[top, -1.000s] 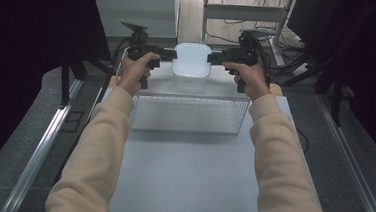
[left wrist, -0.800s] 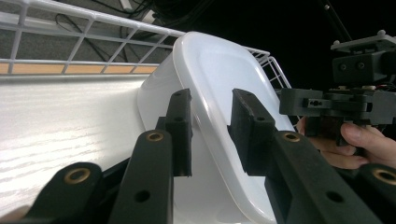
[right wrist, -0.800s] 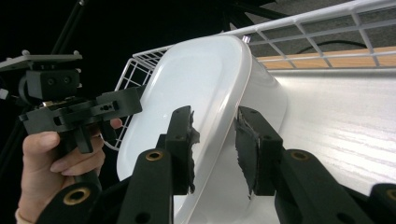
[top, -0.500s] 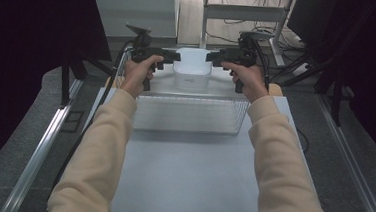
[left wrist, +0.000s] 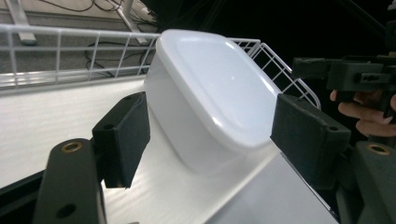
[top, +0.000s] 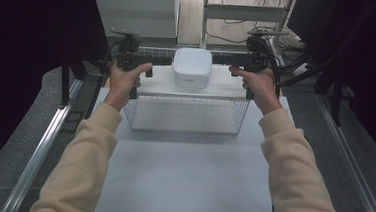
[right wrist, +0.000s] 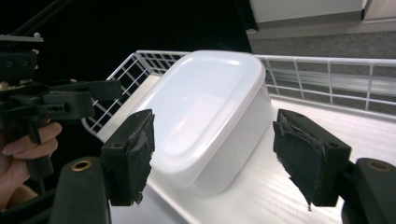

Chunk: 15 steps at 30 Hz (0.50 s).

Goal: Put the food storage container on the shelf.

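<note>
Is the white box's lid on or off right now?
On. The lid sits flush on the white box, which stands upright in the wire basket.

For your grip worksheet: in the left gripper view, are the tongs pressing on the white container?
No: the left tongs stand open, clear of the white container.

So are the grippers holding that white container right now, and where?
Nothing is held. The white container sits in the wire basket; left gripper and right gripper jaws, just opened, stand clear of it.
</note>
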Motion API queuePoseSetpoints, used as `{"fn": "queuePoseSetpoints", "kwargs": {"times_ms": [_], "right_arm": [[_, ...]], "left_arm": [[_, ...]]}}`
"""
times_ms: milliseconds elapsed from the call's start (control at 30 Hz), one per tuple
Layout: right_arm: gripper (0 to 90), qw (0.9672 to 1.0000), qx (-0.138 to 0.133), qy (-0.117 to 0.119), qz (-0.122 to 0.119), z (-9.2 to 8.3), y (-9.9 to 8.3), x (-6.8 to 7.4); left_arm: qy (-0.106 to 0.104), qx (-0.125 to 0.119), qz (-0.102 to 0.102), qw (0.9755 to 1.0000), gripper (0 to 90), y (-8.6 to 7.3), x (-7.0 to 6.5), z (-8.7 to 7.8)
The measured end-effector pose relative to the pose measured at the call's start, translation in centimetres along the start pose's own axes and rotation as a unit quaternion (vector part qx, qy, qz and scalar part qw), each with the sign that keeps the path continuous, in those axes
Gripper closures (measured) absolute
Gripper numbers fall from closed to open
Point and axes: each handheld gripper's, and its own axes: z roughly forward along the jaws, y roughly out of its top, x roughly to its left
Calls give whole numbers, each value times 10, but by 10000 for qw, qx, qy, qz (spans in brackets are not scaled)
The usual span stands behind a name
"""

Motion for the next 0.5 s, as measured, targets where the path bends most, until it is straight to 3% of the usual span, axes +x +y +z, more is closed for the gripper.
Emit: {"fn": "queuePoseSetpoints", "kwargs": {"times_ms": [167,500], "right_arm": [[283,9994,-105,28,-337,-11,-8,4],[279,9977,-24,-20,-678,-19,-20,10]], "left_arm": [[67,-27,256,9996,278,-10,-3,-13],[168,-44,596,9981,283,-25,-12,-29]]}}
